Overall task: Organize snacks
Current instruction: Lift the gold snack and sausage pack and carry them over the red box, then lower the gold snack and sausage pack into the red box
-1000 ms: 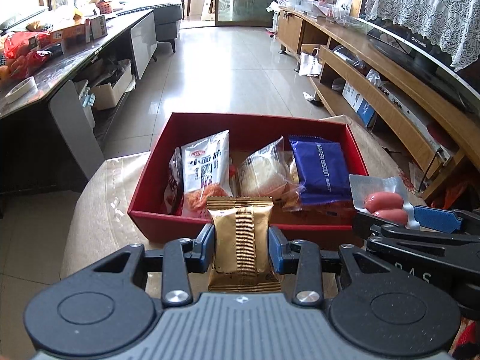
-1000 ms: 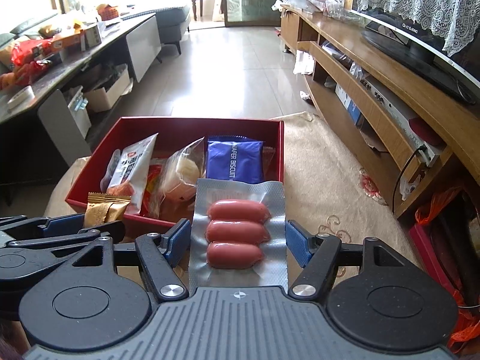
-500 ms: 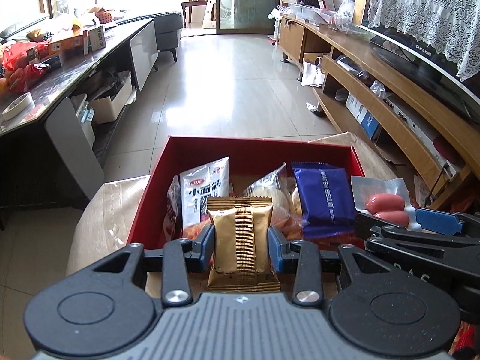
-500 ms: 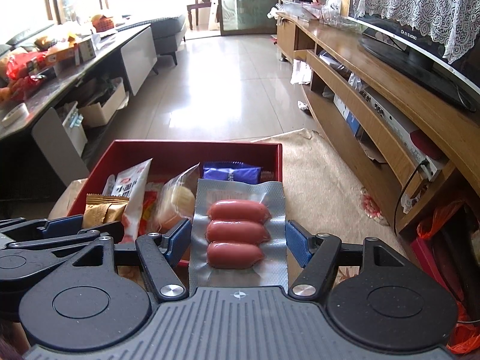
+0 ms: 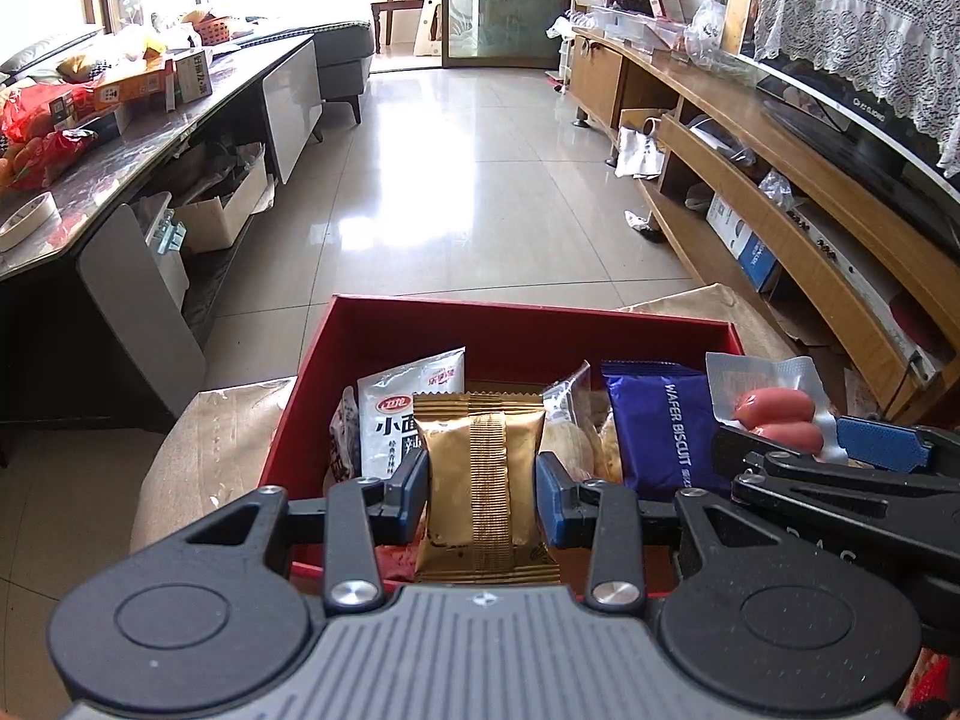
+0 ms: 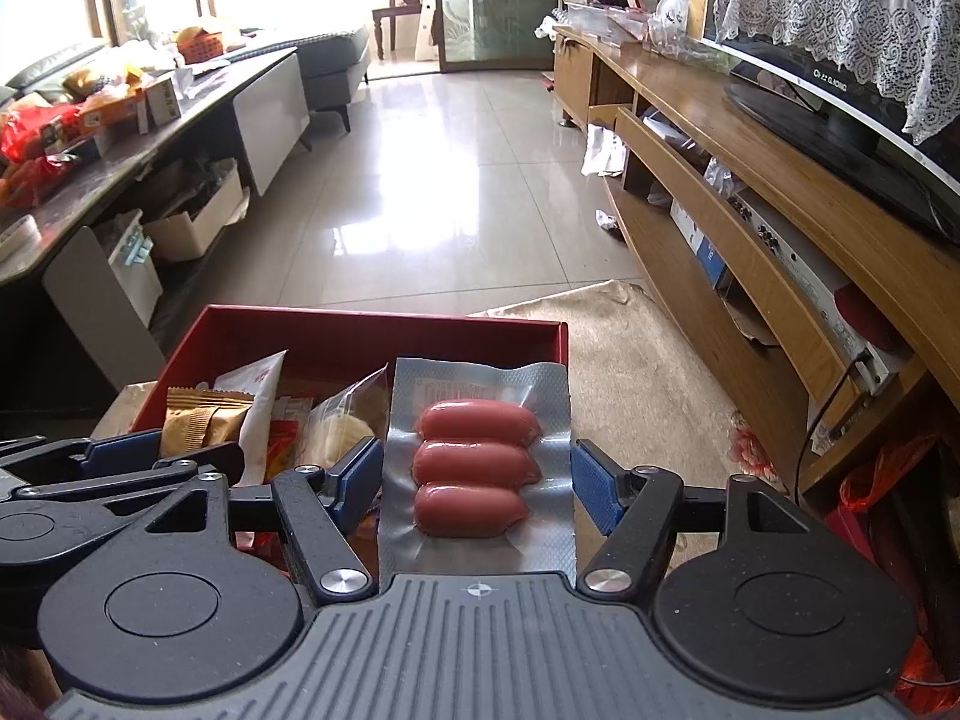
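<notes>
Your left gripper [image 5: 482, 480] has its jaws closed in on a gold packet [image 5: 480, 474], both blue pads pressed against its sides. The packet is glossy gold foil with a ribbed band running down its middle and crimped, serrated ends; it stands upright between the fingers, over the near edge of the red box [image 5: 528, 324].

Your right gripper [image 6: 477, 474] holds a sausage pack [image 6: 477, 468] with the jaws set wide, a pad against each long edge of the pouch. It is a flat, clear, vacuum-sealed pouch with a silvery textured backing and three plump pink sausages lying side by side across it. It hangs above the box's near right corner, partly out over the beige cloth [image 6: 636, 360] the box sits on.

Inside the box, from the left side to the right, stand a white packet with red print [image 5: 408, 414], a clear bag of pale round cakes [image 5: 570, 420], and a dark blue pack marked WAFER BISCUIT [image 5: 660, 420]. All three lean against one another in the near half of the box; the far half shows bare red wall.

The two grippers sit just beside each other, the left one's packet showing at the left edge of the right wrist view.
</notes>
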{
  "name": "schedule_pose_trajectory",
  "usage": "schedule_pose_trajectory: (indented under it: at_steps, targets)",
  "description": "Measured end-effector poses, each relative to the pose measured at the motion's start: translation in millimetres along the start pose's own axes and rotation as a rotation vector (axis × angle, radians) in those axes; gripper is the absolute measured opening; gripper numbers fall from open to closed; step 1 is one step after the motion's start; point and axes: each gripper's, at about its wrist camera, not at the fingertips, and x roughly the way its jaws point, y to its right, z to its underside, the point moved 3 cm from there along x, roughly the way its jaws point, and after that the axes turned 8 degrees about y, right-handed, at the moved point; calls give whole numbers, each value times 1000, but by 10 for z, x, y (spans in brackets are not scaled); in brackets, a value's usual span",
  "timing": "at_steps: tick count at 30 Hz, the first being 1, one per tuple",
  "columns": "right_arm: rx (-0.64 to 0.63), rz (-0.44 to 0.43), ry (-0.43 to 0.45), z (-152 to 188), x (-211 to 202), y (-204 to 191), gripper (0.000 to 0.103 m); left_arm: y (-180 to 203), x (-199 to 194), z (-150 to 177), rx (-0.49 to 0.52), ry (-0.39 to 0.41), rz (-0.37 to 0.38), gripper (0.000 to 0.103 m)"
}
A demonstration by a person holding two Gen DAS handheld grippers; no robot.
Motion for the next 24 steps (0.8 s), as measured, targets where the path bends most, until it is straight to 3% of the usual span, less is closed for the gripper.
schedule_pose_trajectory:
  at_steps: [24]
  targets:
    - [-16, 4, -56, 24, 370, -24, 75, -28, 396, 19, -9, -51, -27, 34]
